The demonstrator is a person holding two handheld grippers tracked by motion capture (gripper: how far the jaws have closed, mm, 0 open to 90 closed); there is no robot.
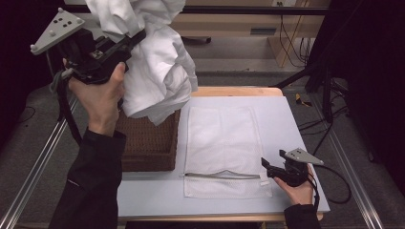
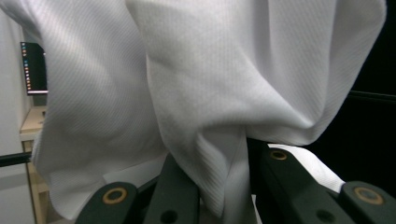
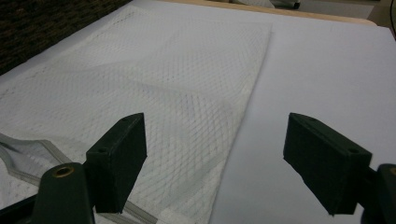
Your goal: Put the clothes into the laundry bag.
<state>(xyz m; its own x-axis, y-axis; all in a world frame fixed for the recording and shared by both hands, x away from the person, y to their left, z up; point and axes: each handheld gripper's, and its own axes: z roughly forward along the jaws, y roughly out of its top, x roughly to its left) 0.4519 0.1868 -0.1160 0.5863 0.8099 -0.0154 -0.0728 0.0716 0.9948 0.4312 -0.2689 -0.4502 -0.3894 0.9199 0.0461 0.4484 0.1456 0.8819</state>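
Observation:
A white garment [image 1: 155, 62] hangs bunched in the air above the wicker basket [image 1: 148, 143], pinched by my left gripper [image 1: 136, 40], which is raised high at the upper left. In the left gripper view the white cloth [image 2: 196, 93] drapes down between the black jaws, gathered into a fold there. A white mesh laundry bag [image 1: 222, 148] lies flat on the table, its zipper [image 1: 222, 175] partly undone near the front. My right gripper [image 1: 265, 165] rests low at the bag's front right corner, jaws wide apart; the mesh bag [image 3: 154, 98] lies under them, untouched.
The dark wicker basket stands at the table's left, under the hanging garment. The pale table top [image 1: 296, 143] runs bare to the right of the bag, with a wooden edge [image 1: 234, 91] at the back. Cables and a stand crowd the floor at far right.

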